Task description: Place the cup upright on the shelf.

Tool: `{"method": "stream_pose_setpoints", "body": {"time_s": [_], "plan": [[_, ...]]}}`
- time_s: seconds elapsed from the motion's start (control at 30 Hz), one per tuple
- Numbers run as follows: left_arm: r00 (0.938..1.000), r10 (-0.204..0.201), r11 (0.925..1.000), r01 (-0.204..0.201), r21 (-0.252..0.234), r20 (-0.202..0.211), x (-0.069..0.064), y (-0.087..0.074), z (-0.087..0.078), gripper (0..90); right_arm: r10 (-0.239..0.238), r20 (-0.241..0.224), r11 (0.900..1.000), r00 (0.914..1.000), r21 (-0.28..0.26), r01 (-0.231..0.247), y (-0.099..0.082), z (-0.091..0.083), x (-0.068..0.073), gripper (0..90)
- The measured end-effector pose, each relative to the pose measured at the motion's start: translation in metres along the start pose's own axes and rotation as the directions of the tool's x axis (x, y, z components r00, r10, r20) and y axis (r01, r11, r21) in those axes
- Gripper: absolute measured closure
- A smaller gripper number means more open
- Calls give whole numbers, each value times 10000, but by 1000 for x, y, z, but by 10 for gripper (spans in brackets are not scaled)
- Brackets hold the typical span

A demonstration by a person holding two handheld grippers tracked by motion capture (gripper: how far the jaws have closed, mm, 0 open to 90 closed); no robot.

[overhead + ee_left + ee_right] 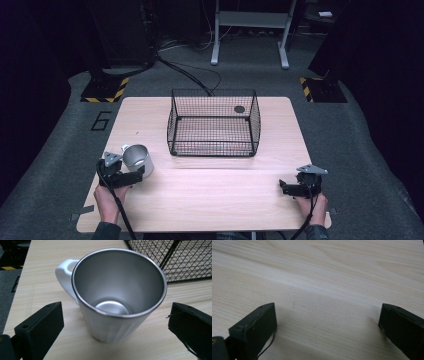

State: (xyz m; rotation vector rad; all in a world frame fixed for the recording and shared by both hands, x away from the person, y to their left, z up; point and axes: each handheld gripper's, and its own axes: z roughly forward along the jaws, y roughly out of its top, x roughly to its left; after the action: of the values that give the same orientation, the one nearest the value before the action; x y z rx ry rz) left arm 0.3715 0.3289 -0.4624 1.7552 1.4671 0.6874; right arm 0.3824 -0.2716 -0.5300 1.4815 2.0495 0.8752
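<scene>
Framing a steel mug (117,300) between 2 spread jaws, the left gripper (131,174) sits at the near-left of the table (210,200); jaws stand wide to either side, neither touching the mug wall
- Mug: upright, empty, white handle (64,272) turned away from the jaws; stands on the table near its left edge, short of the basket
- Right gripper (292,188): near-right of the table, jaws spread, nothing between them but bare wood
- Wire basket (214,122): black, empty, mid-table beyond the mug, open top
- Step in hand, as judged: approach done, grasp not yet made
- Next move calls for: closing the jaws squarely on the mug body, then lifting clear of the basket rim
</scene>
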Motion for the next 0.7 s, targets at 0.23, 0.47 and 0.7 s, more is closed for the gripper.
{"method": "stream_pose_setpoints", "body": {"time_s": [0.23, 0.47, 0.7], "plan": [[9999, -118, 9999, 118, -13, -105, -4, 9, 14, 2, 22, 7, 10000, 10000, -7, -22, 0, 0, 0, 13], [9996, -96, 9999, 93, -82, -269, -4, 10, 24, 7, -13, -35, 10000, 10000, -21, 13, 0, 0, 0, 16], [9989, 110, 9999, -115, -108, -454, -7, 13, 30, 48, -33, -37, 10000, 10000, 11, 33, 0, 0, 0, 17]]}}
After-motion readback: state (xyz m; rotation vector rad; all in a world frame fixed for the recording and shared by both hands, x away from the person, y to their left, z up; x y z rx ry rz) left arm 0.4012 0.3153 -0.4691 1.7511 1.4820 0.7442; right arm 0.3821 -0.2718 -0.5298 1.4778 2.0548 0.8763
